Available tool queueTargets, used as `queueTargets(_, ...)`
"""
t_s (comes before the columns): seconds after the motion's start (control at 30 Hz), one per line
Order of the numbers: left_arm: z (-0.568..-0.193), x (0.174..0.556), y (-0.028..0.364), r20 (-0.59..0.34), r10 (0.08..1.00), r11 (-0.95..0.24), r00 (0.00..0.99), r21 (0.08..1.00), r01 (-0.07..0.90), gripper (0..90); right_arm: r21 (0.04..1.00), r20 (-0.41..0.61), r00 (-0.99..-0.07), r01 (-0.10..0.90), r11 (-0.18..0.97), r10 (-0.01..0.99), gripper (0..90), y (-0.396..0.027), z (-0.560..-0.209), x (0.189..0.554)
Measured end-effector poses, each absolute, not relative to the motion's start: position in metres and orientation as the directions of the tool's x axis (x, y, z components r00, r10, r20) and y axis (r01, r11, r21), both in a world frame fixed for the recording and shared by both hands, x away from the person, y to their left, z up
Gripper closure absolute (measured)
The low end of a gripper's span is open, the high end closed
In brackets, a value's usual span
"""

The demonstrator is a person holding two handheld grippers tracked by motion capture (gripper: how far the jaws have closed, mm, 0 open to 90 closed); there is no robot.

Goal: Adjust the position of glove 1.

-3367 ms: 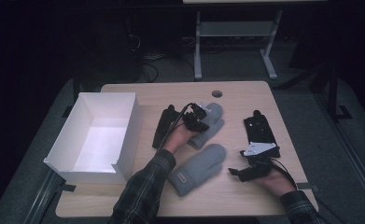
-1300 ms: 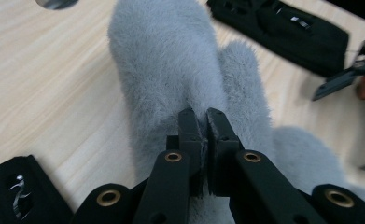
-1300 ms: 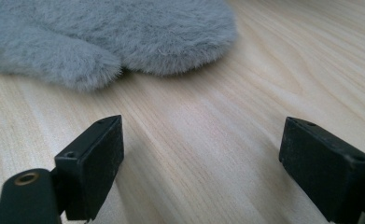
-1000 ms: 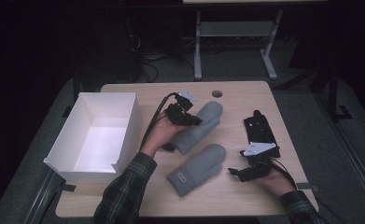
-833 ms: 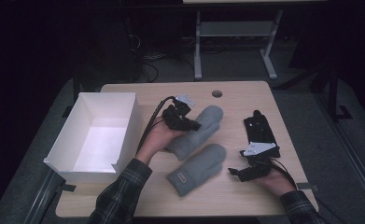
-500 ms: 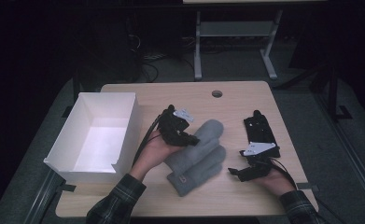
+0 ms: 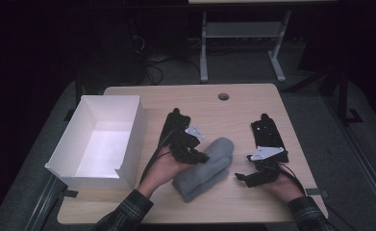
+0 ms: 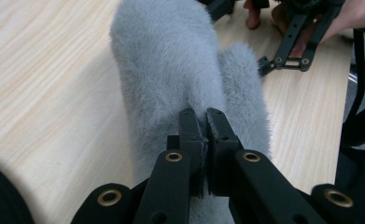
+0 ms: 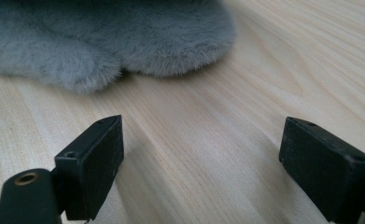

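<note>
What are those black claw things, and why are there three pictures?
A person sits at a wooden table and holds a black pinching tool, called a gripper, in each hand. One picture comes from a camera up high that looks down on the table. The other two come from small cameras that ride on the grippers and look along their jaws.

On the table lie two fluffy grey mittens, one stacked on the other, with a white box beside them and a black gadget on the other side. The left gripper is pinched shut on the top mitten. The right gripper rests with its jaws wide open and nothing between them, close to the mittens.
</note>
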State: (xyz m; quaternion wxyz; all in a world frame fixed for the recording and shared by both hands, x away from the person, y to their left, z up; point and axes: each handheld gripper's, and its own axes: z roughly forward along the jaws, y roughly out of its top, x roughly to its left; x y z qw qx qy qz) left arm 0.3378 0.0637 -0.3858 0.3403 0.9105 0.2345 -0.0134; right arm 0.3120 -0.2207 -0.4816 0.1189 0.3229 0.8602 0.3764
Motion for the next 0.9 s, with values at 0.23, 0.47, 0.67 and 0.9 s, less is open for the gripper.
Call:
queueTargets(0.23, -0.396, 0.339, 0.058, -0.197, 0.449, -0.648, 0.872, 0.6, 0.469, 86.9, 0.724, 0.038, -0.763, 0.466, 0.508, 0.645, 13.9, -0.221, -0.482, 0.312)
queueTargets(0.47, -0.413, 0.335, 0.048, -0.185, 0.435, -0.677, 0.881, 0.578, 0.456, 86.6, 0.724, 0.039, -0.763, 0.467, 0.508, 0.645, 13.9, -0.221, -0.482, 0.312)
queueTargets(0.67, -0.416, 0.332, 0.047, -0.165, 0.427, -0.684, 0.889, 0.584, 0.437, 85.4, 0.724, 0.039, -0.763, 0.467, 0.508, 0.645, 13.9, -0.221, -0.482, 0.312)
queueTargets(0.9, -0.4, 0.332, 0.064, -0.184, 0.407, -0.626, 0.895, 0.656, 0.42, 73.2, 0.727, 0.034, -0.768, 0.458, 0.511, 0.64, 21.3, -0.221, -0.481, 0.312)
